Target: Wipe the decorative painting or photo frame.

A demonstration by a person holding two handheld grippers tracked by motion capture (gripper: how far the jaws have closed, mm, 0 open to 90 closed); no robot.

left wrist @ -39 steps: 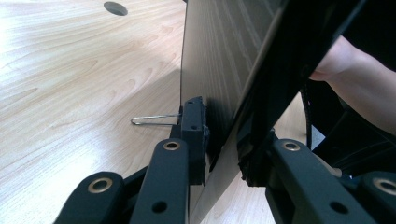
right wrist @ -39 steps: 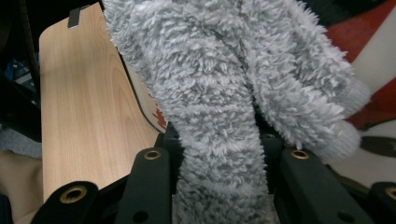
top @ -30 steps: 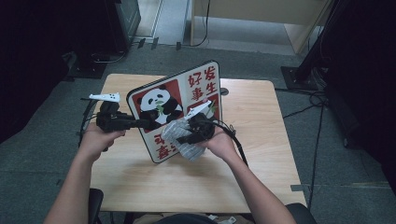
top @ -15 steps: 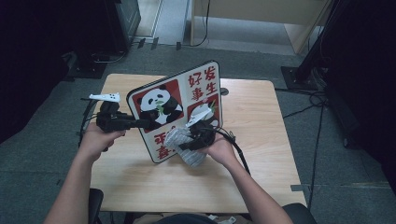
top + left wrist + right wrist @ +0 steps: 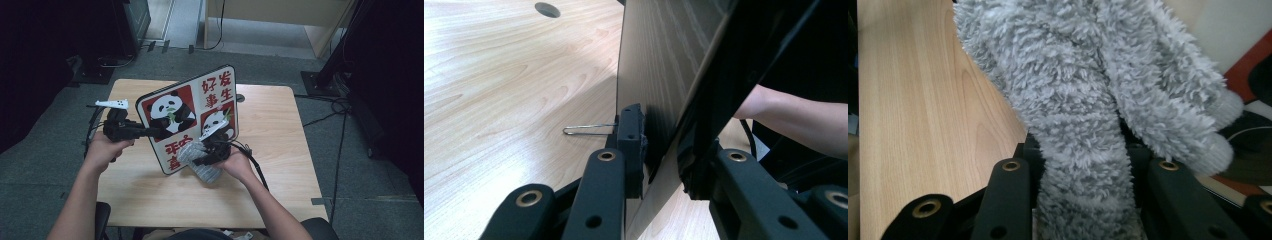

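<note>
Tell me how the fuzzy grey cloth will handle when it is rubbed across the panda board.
The fuzzy grey cloth is probably floppy: beyond the right tongs it droops in soft lobes. Its thick pile looks light and easy to squash, so it should bunch rather than push stiffly. It likely drags a little on the smooth panda board, which the left tongs clamp by its edge.

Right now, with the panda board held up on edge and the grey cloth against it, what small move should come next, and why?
Probably a short wipe with the cloth across the board's printed face. The left tongs clamp the board's edge and prop it tilted on the table, and the right tongs are shut on the cloth, which rests low against the picture side.
</note>
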